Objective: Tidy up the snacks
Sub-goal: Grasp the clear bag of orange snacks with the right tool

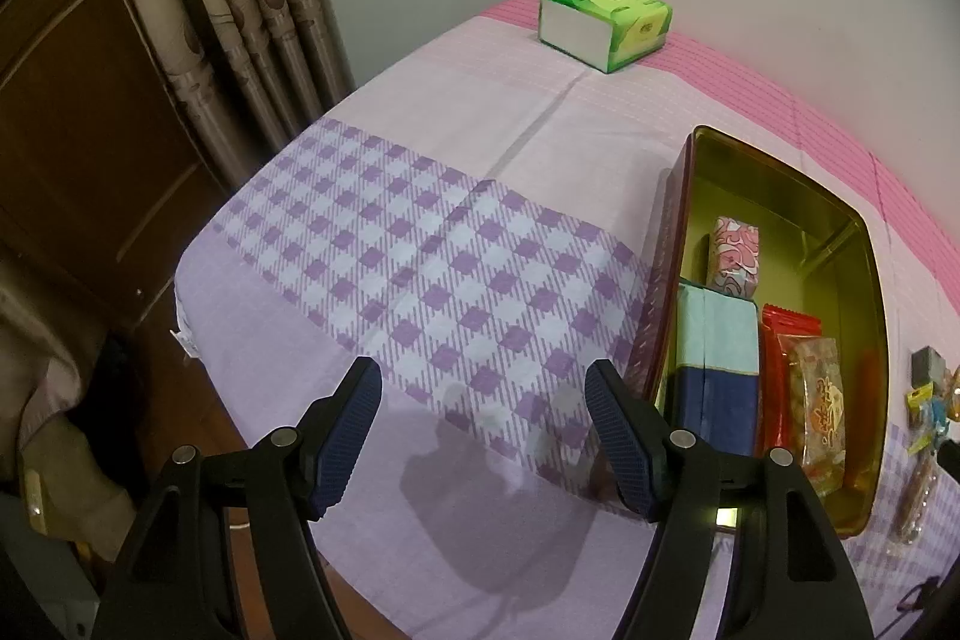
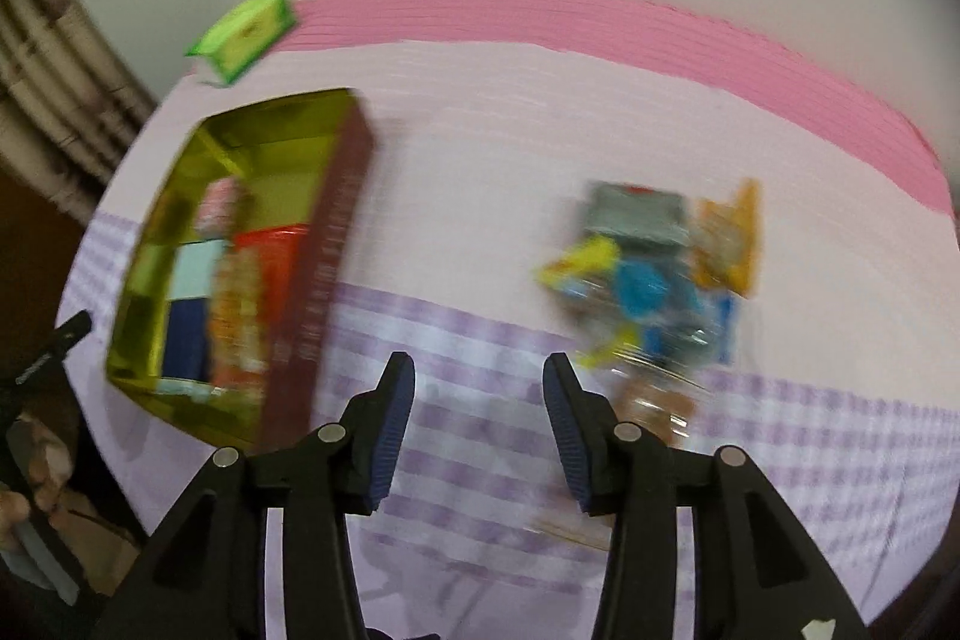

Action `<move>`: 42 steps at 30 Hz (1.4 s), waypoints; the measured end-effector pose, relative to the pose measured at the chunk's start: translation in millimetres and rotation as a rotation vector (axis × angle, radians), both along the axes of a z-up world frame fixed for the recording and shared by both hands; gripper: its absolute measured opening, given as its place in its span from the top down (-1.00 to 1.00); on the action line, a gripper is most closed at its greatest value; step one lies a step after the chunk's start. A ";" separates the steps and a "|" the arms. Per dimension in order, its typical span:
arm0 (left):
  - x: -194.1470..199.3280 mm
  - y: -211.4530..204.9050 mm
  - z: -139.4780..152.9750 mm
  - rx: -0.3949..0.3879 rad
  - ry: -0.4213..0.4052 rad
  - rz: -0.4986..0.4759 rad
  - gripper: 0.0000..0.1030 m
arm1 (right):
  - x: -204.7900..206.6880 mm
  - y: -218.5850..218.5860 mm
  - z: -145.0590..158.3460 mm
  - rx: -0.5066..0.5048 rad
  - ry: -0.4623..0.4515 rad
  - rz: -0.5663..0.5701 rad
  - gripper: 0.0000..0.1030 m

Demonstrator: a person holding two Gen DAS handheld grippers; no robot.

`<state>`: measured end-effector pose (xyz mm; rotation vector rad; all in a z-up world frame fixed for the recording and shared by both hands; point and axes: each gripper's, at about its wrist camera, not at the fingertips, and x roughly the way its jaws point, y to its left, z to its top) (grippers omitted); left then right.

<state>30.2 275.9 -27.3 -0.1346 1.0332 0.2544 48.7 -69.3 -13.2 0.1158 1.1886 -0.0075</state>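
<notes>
A gold-lined tin [image 1: 864,244] [image 2: 354,196] with dark red sides stands open on the table. It holds a pink patterned box [image 1: 733,253], a teal and navy box [image 1: 717,364], a red packet [image 1: 786,328] and a clear orange-print packet [image 1: 819,412]. A loose pile of snack packets [image 2: 654,274] lies on the cloth right of the tin; its edge shows in the left wrist view [image 1: 927,412]. My left gripper [image 1: 483,382] is open and empty over the checked cloth, left of the tin. My right gripper [image 2: 479,376] is open and empty between tin and pile. The right view is blurred.
A green tissue box [image 1: 606,25] [image 2: 246,34] sits at the table's back edge by the wall. Curtains [image 1: 240,10] and a wooden door [image 1: 78,130] stand left of the table. The table's left edge [image 1: 186,316] drops to the floor.
</notes>
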 end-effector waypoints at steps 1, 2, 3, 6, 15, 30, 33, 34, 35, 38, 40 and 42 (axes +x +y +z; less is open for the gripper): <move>0.0 1.1 -0.1 -0.001 0.001 0.001 -0.37 | -1.2 -7.0 -1.2 -0.003 0.005 -0.018 0.11; -0.3 1.8 0.2 -0.001 0.001 0.002 -0.38 | -3.8 -17.9 -2.9 -0.011 0.015 -0.049 0.03; -0.2 1.4 0.3 0.000 0.001 0.002 -0.38 | -6.2 -27.3 -5.0 -0.018 0.027 -0.075 -0.01; -0.1 1.6 0.4 0.001 0.001 0.001 -0.38 | -13.9 -46.6 -13.4 -0.034 0.060 -0.128 -0.06; -0.4 -9.4 1.1 0.010 -0.011 -0.051 -0.38 | -15.5 -57.3 -43.9 0.001 0.133 -0.173 -0.08; -2.6 -33.7 8.5 0.080 -0.056 -0.092 -0.39 | -18.3 -37.4 -67.1 -0.095 0.094 -0.074 0.26; -4.2 -43.5 10.5 0.093 -0.066 -0.118 -0.39 | -26.8 -38.2 -67.2 -0.091 0.084 -0.045 0.27; -5.2 -48.8 12.3 0.087 -0.072 -0.133 -0.39 | -31.5 -40.5 -66.7 -0.081 0.082 -0.038 0.27; -5.7 -53.7 14.3 0.082 -0.075 -0.144 -0.39 | -37.1 -43.1 -65.5 -0.075 0.080 -0.031 0.27; -8.8 -72.1 22.1 0.069 -0.090 -0.191 -0.39 | -53.1 -56.8 -63.1 -0.065 0.074 -0.026 0.27; -10.4 -89.3 29.0 0.073 -0.104 -0.227 -0.39 | -61.8 -73.2 -64.7 -0.066 0.065 -0.035 0.27; -10.1 -109.6 34.1 0.062 -0.108 -0.276 -0.39 | -65.0 -91.5 -66.3 -0.083 0.047 -0.049 0.27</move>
